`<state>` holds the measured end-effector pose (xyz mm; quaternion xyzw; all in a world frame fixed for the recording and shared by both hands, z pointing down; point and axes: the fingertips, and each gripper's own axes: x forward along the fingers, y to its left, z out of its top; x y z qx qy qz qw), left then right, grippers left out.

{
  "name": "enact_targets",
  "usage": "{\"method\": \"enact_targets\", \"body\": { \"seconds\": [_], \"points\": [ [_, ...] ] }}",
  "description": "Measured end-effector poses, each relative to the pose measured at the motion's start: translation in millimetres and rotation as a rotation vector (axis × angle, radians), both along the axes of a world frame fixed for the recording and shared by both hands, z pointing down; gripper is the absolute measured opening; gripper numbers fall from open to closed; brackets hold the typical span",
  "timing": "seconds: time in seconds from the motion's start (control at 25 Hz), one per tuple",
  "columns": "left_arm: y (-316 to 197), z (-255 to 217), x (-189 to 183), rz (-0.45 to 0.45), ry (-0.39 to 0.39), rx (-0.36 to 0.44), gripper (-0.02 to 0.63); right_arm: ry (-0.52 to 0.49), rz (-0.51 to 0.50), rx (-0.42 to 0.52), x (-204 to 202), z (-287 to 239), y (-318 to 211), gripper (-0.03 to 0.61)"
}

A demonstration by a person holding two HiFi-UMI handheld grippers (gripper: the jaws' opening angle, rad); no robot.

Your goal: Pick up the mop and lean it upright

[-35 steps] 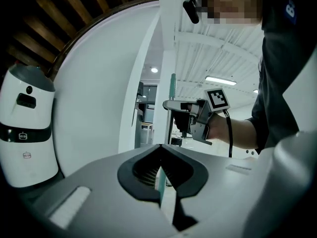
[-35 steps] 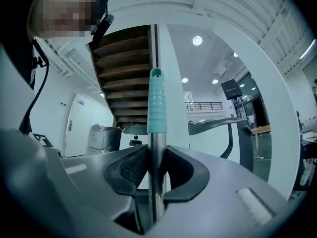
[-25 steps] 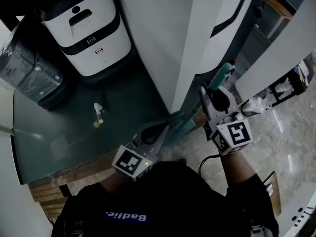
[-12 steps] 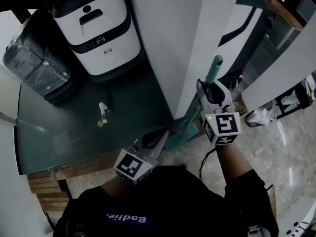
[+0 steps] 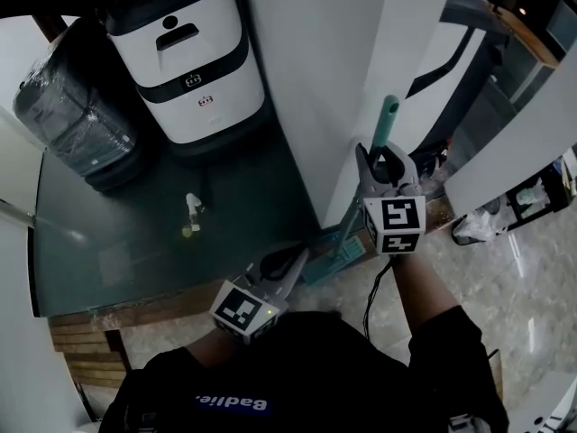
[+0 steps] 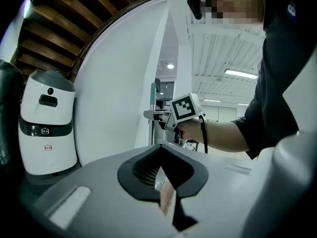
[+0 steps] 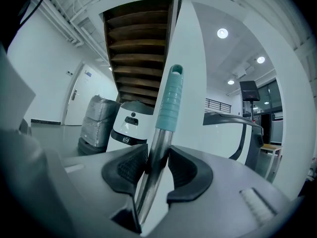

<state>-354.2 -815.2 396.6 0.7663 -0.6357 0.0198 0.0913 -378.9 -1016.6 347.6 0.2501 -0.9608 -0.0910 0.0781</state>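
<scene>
Mop stood up at the pillar, right gripper on its pole

The mop [image 5: 387, 120] stands nearly upright right of centre in the head view. Its teal grip is at the top, against the white pillar [image 5: 361, 70], and its head is low on the floor at the pillar's foot. The right gripper [image 5: 386, 156] has the metal pole between its pads, both close against it, though the jaws have just been opening. The left gripper [image 5: 287, 264], lower centre, is clenched on nothing. A white robot unit [image 5: 185, 61] stands at the upper left.
</scene>
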Motion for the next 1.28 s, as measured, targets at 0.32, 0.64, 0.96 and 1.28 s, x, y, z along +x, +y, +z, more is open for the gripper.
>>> {"method": "enact_targets", "body": {
  "seconds": [0.32, 0.64, 0.96, 1.28],
  "points": [
    [2.1, 4.1, -3.6, 0.001, 0.016, -0.01, 0.02, 0.057, 0.013, 0.009, -4.7, 22.7, -4.9, 0.201],
    [3.4, 3.5, -2.6, 0.022, 0.01, -0.007, 0.02, 0.044, 0.021, 0.012, -1.1, 19.0, -1.1, 0.201],
    [3.1, -3.6, 5.8, 0.058, 0.005, 0.017, 0.02, 0.017, 0.016, -0.017, 13.1, 12.9, 12.5, 0.198],
    [-0.7, -5.5, 24.1, 0.104, 0.009, 0.024, 0.02, -0.036, 0.034, -0.051, 41.5, 12.2, 21.8, 0.178]
  ]
}}
